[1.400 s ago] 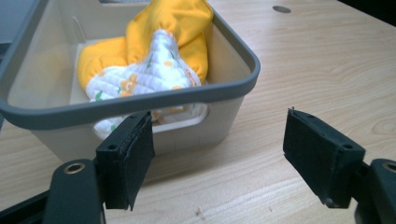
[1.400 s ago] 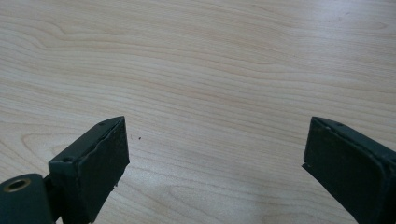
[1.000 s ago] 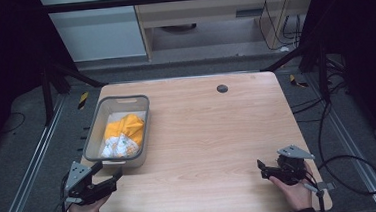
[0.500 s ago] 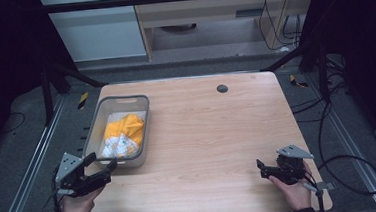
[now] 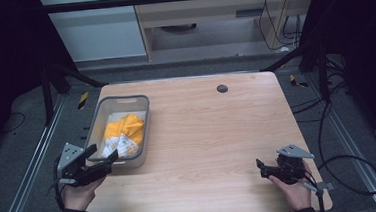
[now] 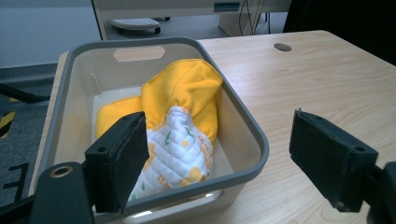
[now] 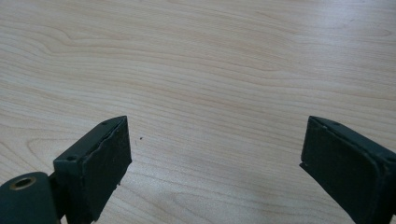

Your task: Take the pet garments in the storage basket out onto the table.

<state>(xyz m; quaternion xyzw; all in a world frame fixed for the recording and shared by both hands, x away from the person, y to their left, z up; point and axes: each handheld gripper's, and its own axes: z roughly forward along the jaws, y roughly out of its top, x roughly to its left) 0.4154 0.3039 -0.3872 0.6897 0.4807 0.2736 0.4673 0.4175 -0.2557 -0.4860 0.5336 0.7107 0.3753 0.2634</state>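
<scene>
At the left of the high view, the left gripper (image 5: 102,164) hovered just at the near edge of a grey rectangular plastic bin (image 5: 141,112), which stood on the left part of the light wooden table (image 5: 218,134). Its jaws were spread wide and they held nothing. In the left gripper view the near rim of the bin (image 6: 252,135) lay between the two black pads (image 6: 121,158), so the tool was pointing into the bin from the front side.

Inside the bin there was a yellow cloth item with a white quilted printed part (image 6: 180,121) (it looked like a padded mitt or a bib, I could not tell which). It lay crumpled in the middle of the bin, the white part toward the near wall and the yellow part toward the far wall with the handle slot.

The right gripper (image 5: 263,167) rested low at the lower right of the high view, well apart from the bin. Its jaws were also open, with only bare wood (image 7: 210,93) between them.

As I judge it, the step in hand was the approach for picking the cloth out of the bin. The next move would call for lifting the left gripper over the near rim, lowering it onto a raised fold of the cloth, and then closing on the fabric alone, not on the wall.
</scene>
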